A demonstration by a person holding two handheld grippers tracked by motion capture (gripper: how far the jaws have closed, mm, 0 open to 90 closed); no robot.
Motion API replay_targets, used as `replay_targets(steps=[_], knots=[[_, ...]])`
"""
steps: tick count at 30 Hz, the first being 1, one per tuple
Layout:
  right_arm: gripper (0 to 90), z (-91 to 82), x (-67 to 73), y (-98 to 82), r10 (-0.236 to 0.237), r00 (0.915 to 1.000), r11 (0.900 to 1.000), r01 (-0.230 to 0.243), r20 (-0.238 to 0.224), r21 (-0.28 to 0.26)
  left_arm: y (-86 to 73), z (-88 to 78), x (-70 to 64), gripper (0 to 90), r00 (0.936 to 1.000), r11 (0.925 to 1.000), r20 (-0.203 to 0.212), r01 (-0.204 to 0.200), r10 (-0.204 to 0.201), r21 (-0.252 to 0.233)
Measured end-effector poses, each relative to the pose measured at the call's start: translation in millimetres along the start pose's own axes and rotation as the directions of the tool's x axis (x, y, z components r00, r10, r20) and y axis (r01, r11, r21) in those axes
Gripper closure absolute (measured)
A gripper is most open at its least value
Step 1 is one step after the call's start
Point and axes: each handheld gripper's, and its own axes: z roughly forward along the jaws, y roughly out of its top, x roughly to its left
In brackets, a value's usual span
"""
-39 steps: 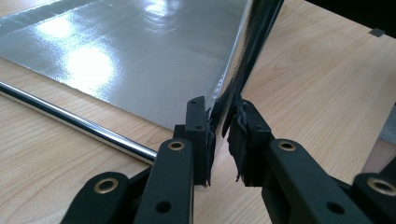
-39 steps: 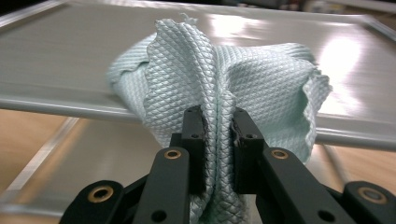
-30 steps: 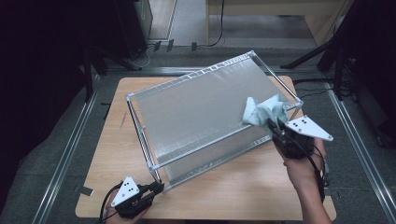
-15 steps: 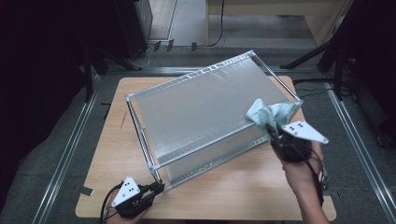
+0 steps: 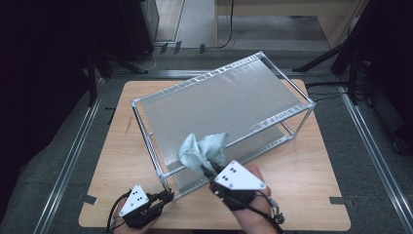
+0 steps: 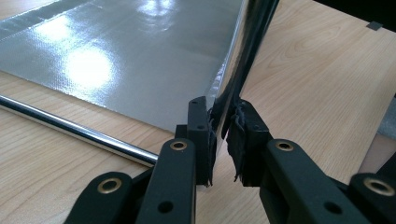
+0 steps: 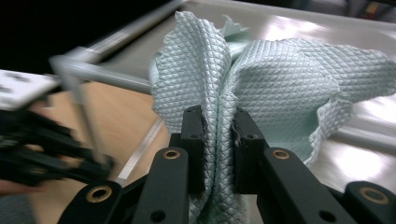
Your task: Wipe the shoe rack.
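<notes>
At the counter's [image 5: 302, 195] near-left edge, the left claw [image 5: 165, 197] is pinched on the chrome corner post [image 6: 243, 70] of the two-tier metal rack [image 5: 224, 105], its pads squeezing the post from both sides. To the right, the right claw [image 5: 208, 171] is clamped on a pale green waffle-weave cloth [image 5: 202, 148], which bunches up just beyond its tips and seems, through some blur, to rest against the rack's silver top shelf near the front-left corner.
</notes>
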Motion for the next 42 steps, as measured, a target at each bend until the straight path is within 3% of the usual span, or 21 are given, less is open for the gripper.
replay_targets(steps=[2,4,8,11,13,19,23,24,25,27,29,30,31,32,33,35,36,37,40,41,42], knots=[[78.6,4.0,11.6,5.1,-0.025,0.9993,1.0,0.025,-0.027,-0.011,0.0,-0.2,0.0,79.4,1.0,1.0,0.0,-0.002,0.002,0.001],[78.9,5.9,15.2,8.7,-0.052,0.9985,0.998,0.052,-0.014,-0.021,-0.2,-0.7,0.3,79.4,1.0,1.0,0.003,-0.003,0.003,0.002],[79.1,1.9,-3.0,9.3,-0.02,0.9995,1.0,0.02,0.024,-0.022,-1.2,-2.0,2.4,79.4,1.0,1.0,0.004,-0.001,0.001,-0.003],[79.4,-7.2,-29.1,7.1,0.021,0.9963,1.0,-0.02,0.083,-0.017,-1.9,-4.2,5.6,79.3,1.0,1.0,0.002,0.004,-0.004,-0.002],[79.5,-14.7,-49.0,5.4,0.052,0.9895,0.999,-0.05,0.135,-0.022,-2.9,-6.4,8.6,79.2,0.9999,0.9999,-0.006,0.009,-0.009,-0.005],[79.5,-37.6,-108.4,-3.9,0.141,0.9509,0.99,-0.135,0.275,-0.042,-5.2,-11.8,15.3,79.0,0.9992,0.9995,-0.027,0.029,-0.029,-0.012],[79.4,-45.3,-139.5,-18.4,0.141,0.9076,0.99,-0.141,0.395,-0.03,-6.5,-14.1,18.4,78.8,0.9984,0.999,-0.038,0.04,-0.041,-0.017],[79.5,-47.5,-150.7,-25.8,0.141,0.8869,0.989,-0.145,0.44,-0.025,-6.7,-14.5,18.7,78.8,0.9983,0.9989,-0.039,0.043,-0.043,-0.018],[79.5,-48.8,-157.2,-30.8,0.142,0.8726,0.989,-0.149,0.467,-0.023,-7.0,-14.9,19.2,78.8,0.9982,0.9988,-0.04,0.045,-0.045,-0.019],[79.5,-53.9,-175.1,-45.4,0.197,0.8473,0.978,-0.205,0.493,-0.037,-7.7,-16.0,20.6,78.8,0.9982,0.9991,-0.046,0.039,-0.039,-0.018],[79.5,-58.0,-192.4,-62.1,0.263,0.819,0.96,-0.274,0.51,-0.054,-8.1,-16.6,20.7,78.8,0.9977,0.9991,-0.055,0.039,-0.04,-0.018],[79.5,-58.7,-197.3,-67.3,0.27,0.8095,0.957,-0.284,0.521,-0.054,-8.3,-16.9,21.2,78.9,0.9974,0.9991,-0.061,0.038,-0.04,-0.019],[79.5,-58.6,-204.3,-74.9,0.279,0.7921,0.952,-0.302,0.543,-0.05,-8.4,-17.1,21.5,79.0,0.997,0.9991,-0.067,0.038,-0.04,-0.02],[79.5,-58.1,-208.8,-79.3,0.281,0.7844,0.95,-0.307,0.553,-0.046,-8.6,-17.2,22.2,79.0,0.9964,0.9989,-0.074,0.04,-0.041,-0.024],[79.6,-57.1,-214.0,-84.5,0.286,0.7683,0.946,-0.322,0.573,-0.04,-8.9,-17.4,22.8,79.0,0.996,0.9986,-0.076,0.046,-0.047,-0.026],[79.3,-53.8,-225.5,-95.2,0.308,0.7482,0.934,-0.356,0.588,-0.036,-9.3,-18.2,24.7,79.0,0.9952,0.9984,-0.083,0.049,-0.051,-0.027],[78.6,-52.0,-229.4,-99.2,0.316,0.7447,0.93,-0.367,0.588,-0.035,-9.5,-18.3,25.3,78.9,0.9951,0.9981,-0.081,0.055,-0.057,-0.029],[75.8,-50.6,-231.9,-101.8,0.321,0.7487,0.93,-0.365,0.58,-0.044,-9.7,-18.6,26.3,78.9,0.995,0.9981,-0.083,0.054,-0.056,-0.03],[58.6,-41.1,-240.4,-110.8,0.326,0.794,0.936,-0.347,0.513,-0.058,-10.0,-18.8,27.8,78.9,0.995,0.9979,-0.081,0.056,-0.059,-0.031],[53.6,-36.3,-243.3,-113.4,0.327,0.8044,0.936,-0.35,0.496,-0.048,-10.0,-18.8,28.0,78.9,0.9948,0.9979,-0.083,0.057,-0.06,-0.03],[49.7,-30.0,-246.3,-116.4,0.322,0.807,0.934,-0.356,0.495,-0.028,-9.9,-18.8,28.1,78.9,0.9946,0.9981,-0.086,0.055,-0.057,-0.03]])
